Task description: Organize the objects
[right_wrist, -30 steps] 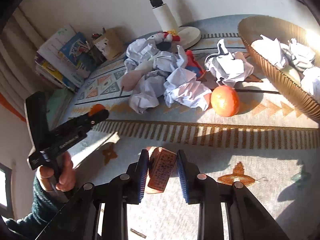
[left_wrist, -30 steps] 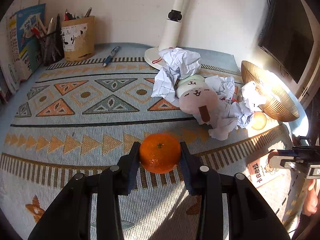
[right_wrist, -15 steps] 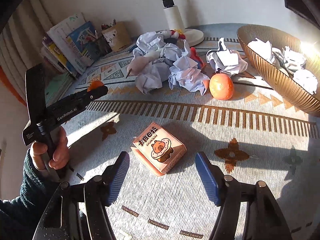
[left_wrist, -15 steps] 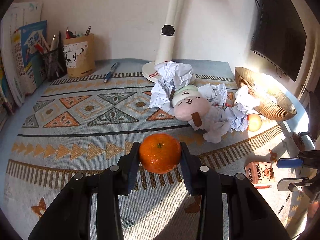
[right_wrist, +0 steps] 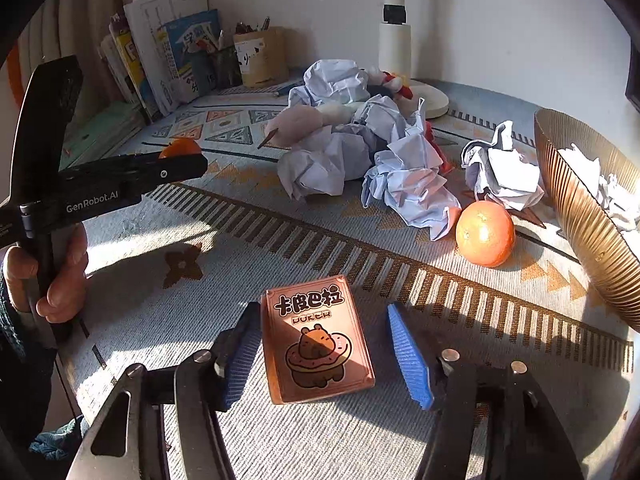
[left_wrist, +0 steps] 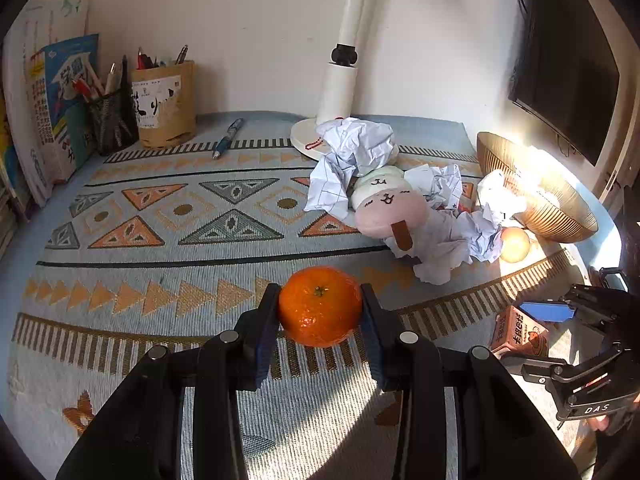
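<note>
In the left wrist view, my left tool (left_wrist: 320, 312) clenched an orange (left_wrist: 319, 306) above the bench's near edge, and a loosened grip could have sent it rolling off. In the right wrist view, which alone showed the printed face of the card box (right_wrist: 318, 338) near the bench's near edge, my right tool (right_wrist: 324, 354) had just been closing around that box, one pad against it, the other clear; an off-centre squeeze might have twisted it away.

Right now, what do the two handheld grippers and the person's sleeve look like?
Both grippers are black, with silver bolt heads along their linkages. The right gripper has bright blue ribbed pads on its fingers; the left gripper has darker blue pads. Seen from the right wrist camera, the left gripper's side bears white "GenRobot.AI" lettering. The right one shows "DAS" on its body. The sleeve is a dark teal knit.
</note>
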Available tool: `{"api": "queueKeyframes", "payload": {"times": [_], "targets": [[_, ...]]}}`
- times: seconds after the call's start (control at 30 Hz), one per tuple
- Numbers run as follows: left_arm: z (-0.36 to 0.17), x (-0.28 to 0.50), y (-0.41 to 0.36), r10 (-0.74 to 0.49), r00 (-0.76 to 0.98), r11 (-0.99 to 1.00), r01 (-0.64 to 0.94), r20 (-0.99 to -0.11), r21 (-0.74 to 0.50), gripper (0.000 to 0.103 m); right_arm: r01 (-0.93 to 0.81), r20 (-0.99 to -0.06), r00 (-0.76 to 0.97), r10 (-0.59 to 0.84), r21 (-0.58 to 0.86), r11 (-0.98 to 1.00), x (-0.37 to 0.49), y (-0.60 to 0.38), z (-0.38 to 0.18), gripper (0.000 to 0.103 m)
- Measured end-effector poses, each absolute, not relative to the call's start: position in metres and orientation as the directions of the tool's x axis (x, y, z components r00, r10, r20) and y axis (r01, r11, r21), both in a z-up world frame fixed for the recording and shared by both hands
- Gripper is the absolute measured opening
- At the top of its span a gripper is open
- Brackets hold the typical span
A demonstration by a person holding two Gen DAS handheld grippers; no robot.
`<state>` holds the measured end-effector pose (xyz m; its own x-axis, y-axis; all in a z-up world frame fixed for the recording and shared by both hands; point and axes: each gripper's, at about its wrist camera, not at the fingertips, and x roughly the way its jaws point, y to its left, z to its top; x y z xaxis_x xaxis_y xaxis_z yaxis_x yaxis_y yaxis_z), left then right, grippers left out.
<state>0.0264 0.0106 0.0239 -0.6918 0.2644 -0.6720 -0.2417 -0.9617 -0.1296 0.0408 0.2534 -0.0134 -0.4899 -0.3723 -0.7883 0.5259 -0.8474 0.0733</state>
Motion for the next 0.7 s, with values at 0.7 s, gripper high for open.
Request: {"api": "queueKeyframes", "payload": {"times": [0.7], "targets": [[0.023,0.025,0.012,0.247,-0.687,-0.965,-0.234,-0.683,-0.114,0.035,0.373,-0.756,-0.577,-0.31,0.093,-0.923,0.094,0.257,-0.008,0.04]]}}
